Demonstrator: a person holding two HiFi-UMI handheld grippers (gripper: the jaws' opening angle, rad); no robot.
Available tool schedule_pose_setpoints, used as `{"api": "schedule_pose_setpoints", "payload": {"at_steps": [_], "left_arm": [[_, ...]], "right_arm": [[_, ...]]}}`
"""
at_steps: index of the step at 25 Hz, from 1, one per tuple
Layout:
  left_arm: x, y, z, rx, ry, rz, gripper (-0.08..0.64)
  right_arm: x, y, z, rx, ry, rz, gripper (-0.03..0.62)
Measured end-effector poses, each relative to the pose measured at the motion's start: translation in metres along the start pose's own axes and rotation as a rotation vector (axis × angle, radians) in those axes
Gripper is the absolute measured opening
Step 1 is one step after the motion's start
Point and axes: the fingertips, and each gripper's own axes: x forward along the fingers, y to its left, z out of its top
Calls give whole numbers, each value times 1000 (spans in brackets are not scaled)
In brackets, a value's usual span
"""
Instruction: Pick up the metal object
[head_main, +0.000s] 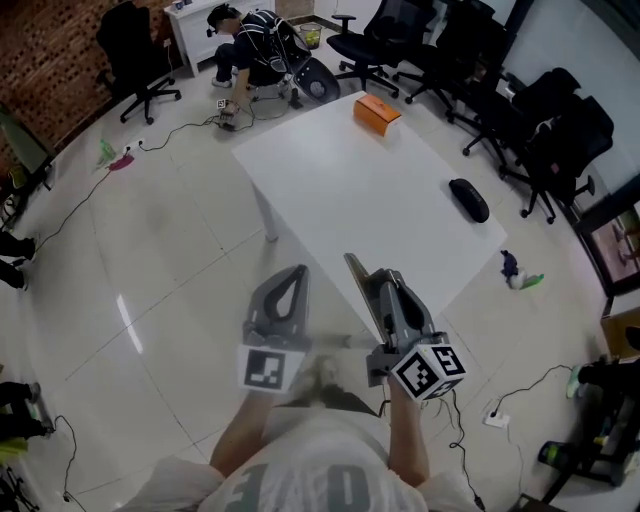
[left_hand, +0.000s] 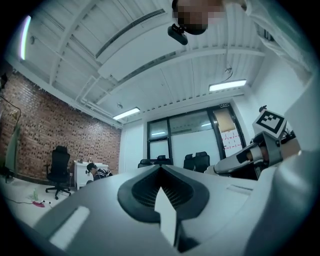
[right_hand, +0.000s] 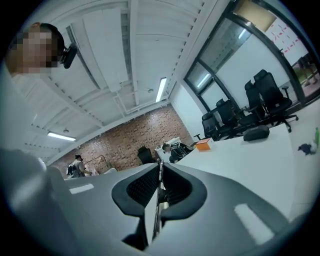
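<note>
In the head view both grippers are held up over the near corner of a white table (head_main: 330, 190). A thin flat metal strip (head_main: 355, 273) stands edge-on between the jaws of my right gripper (head_main: 388, 276), which is shut on it. The strip sticks out past the fingertips. In the right gripper view the strip (right_hand: 158, 202) shows as a narrow bright line pinched between the dark pads (right_hand: 176, 187). My left gripper (head_main: 293, 272) hangs beside it on the left. Its jaws meet at the tip (left_hand: 161, 167), with nothing between them.
On the table's far end sits an orange box (head_main: 376, 113), and a black oblong object (head_main: 468, 199) lies near its right edge. Black office chairs (head_main: 560, 140) line the right and back. A person (head_main: 250, 48) crouches at the far wall. Cables (head_main: 80, 200) trail over the tiled floor.
</note>
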Motion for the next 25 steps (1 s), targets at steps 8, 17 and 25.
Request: {"api": "schedule_pose_setpoints", "payload": {"at_steps": [8, 17, 25], "left_arm": [[-35, 2, 3, 2, 12, -35, 2], [-72, 1, 17, 23, -19, -2, 2], [-116, -28, 41, 49, -53, -16, 2]], "right_arm": [[-24, 35, -19, 2, -17, -11, 40], [-59, 52, -10, 17, -84, 2, 38], [-124, 85, -1, 1, -153, 30, 38]]}}
